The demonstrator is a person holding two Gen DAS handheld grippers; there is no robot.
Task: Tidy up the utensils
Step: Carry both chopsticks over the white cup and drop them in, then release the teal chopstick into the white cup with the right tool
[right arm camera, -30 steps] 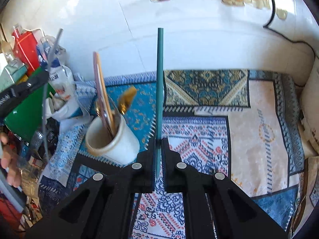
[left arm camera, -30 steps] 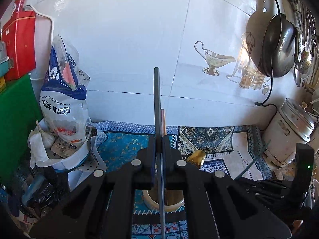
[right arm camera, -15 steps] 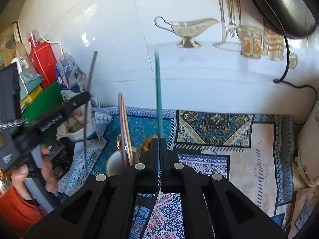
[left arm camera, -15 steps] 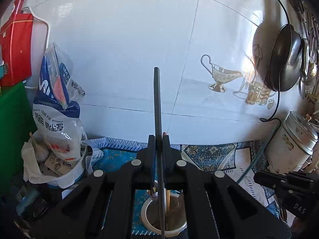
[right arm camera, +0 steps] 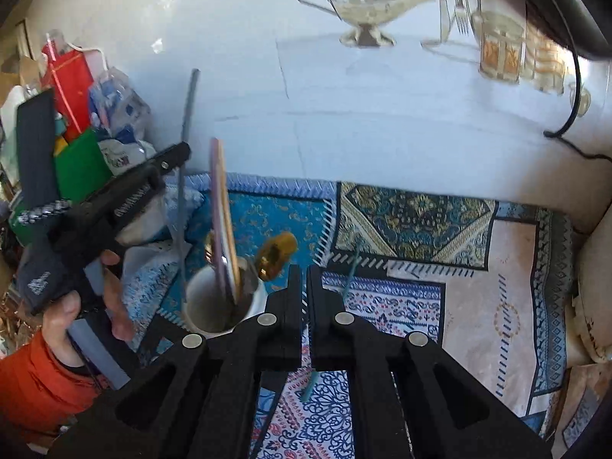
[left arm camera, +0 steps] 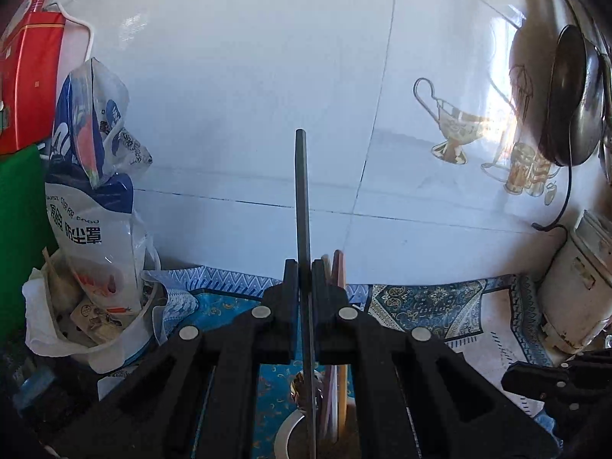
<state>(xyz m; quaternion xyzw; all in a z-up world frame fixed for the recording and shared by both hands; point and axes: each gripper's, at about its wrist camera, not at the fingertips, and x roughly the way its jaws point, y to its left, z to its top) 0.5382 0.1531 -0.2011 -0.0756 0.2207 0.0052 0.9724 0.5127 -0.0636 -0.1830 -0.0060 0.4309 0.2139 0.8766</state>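
Patterned cloth covers the tabletop (right arm camera: 497,267), with a white cup (right arm camera: 214,306) at lower left. The left tool (left arm camera: 305,267) clamps a grey chopstick (left arm camera: 302,199) upright, long axis vertical. The right tool (right arm camera: 305,271), jaws slightly parted, grips nothing; a teal chopstick (right arm camera: 350,271) lies blurred below.

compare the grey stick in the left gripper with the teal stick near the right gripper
The grey stick is clamped between the left gripper's fingers. The teal stick sits outside the right gripper, whose fingers hold nothing.
The grey stick stands upright beside the white cup. The teal stick slants low over the patterned cloth and looks blurred.
Both are thin, straight sticks.
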